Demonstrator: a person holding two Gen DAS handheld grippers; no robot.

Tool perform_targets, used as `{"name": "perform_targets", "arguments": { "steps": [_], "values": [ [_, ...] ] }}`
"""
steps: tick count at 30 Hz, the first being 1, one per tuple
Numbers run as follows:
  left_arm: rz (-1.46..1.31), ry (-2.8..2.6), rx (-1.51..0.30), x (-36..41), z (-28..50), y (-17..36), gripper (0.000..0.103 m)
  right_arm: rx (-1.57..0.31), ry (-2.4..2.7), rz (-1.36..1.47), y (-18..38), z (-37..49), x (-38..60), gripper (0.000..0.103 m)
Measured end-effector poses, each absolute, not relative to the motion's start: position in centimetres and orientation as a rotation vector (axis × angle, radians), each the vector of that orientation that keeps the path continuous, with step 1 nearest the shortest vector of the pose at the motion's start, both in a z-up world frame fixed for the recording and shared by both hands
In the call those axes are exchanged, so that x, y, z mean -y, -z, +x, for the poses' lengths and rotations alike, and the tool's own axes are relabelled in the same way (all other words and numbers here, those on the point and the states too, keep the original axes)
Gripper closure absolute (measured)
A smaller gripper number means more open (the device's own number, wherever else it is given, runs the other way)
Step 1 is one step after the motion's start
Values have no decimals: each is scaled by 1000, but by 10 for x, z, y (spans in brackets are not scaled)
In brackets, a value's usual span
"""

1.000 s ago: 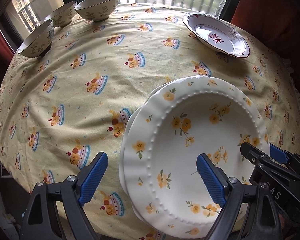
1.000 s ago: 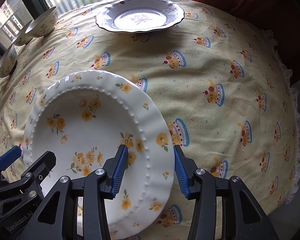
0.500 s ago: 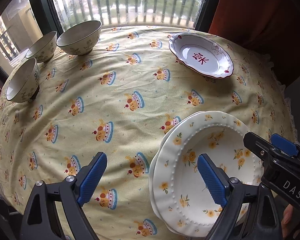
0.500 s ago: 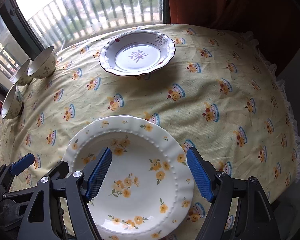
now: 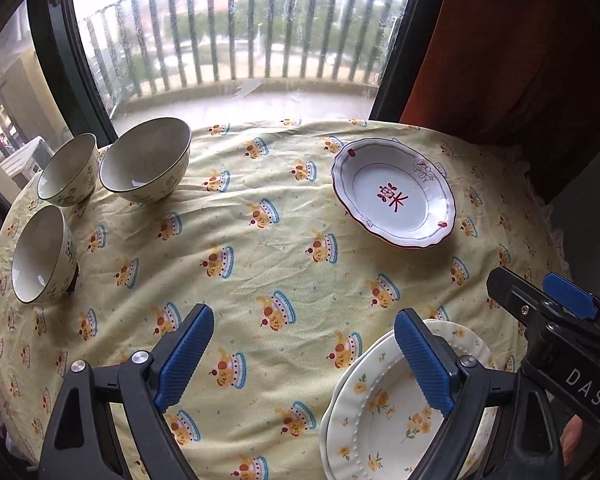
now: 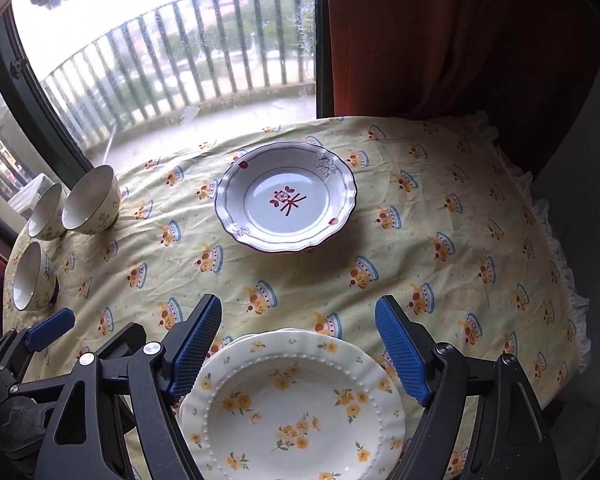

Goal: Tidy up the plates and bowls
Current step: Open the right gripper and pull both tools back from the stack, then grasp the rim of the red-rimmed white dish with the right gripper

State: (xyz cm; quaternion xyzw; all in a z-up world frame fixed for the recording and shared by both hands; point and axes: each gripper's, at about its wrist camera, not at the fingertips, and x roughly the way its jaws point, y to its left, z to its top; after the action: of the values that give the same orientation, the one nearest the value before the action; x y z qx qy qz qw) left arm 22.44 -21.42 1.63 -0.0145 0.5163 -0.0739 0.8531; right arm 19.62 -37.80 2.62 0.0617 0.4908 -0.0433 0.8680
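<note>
Plates first: the floral stack (image 6: 296,404) sits at the near edge of the surface (image 5: 300,248), two plates nested, top one offset a bit from the one under it. Red-rim plate (image 6: 286,196) sits alone toward the window. Three bowls (image 5: 146,160) are grouped at the far left corner, unstacked.

Your left hand-held gripper (image 5: 304,356) has its jaws wide apart with nothing between them, over bare cloth. Your right hand-held gripper (image 6: 300,344) is opening, jaws clear of the stack below, pads touching nothing.

Risks from here, as I read it:
- The stack is close to the near edge and slightly misaligned. Nudge it with a finger on your next reach and the top plate may slide off or toward the edge.
- The red-rim plate is deep with a scalloped rim, so a pinch on a scallop could slip. Landing it on the offset stack may leave it rocking.
- The bowls are packed close, two nearly touching. Wide jaws going for one could knock its neighbour.
- The cloth is wrinkled; dragging anything may bunch it.

View differences: the right wrist shows the whole top floral plate and the frilled cloth edge on the right. The left wrist cuts that stack off but shows the bowl interiors and their spacing far better, plus your right hand-held gripper's side at the frame edge.
</note>
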Motion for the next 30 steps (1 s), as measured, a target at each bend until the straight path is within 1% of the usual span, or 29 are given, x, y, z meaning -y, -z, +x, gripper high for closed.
{"name": "perform_targets", "arguments": {
  "steps": [9,12,15,20,24,30],
  "values": [
    [28,66,-1049,248,287,-9,12,-1008,-5,112,-14,269,402,20],
    [2,39,-1052,256,307,-1,12,-997,-8,117,-6,292,412,20],
    [-17,24,-1047,265,325,8,12,-1005,22,104,1,315,423,11],
    [-4,-4,-1024,281,352,23,13,-998,18,87,16,350,438,10],
    [-40,-53,-1076,286,371,43,17,-1013,7,84,35,373,445,10],
    [-80,-93,-1128,293,387,76,18,-1057,-4,97,65,398,452,10]
  ]
}}
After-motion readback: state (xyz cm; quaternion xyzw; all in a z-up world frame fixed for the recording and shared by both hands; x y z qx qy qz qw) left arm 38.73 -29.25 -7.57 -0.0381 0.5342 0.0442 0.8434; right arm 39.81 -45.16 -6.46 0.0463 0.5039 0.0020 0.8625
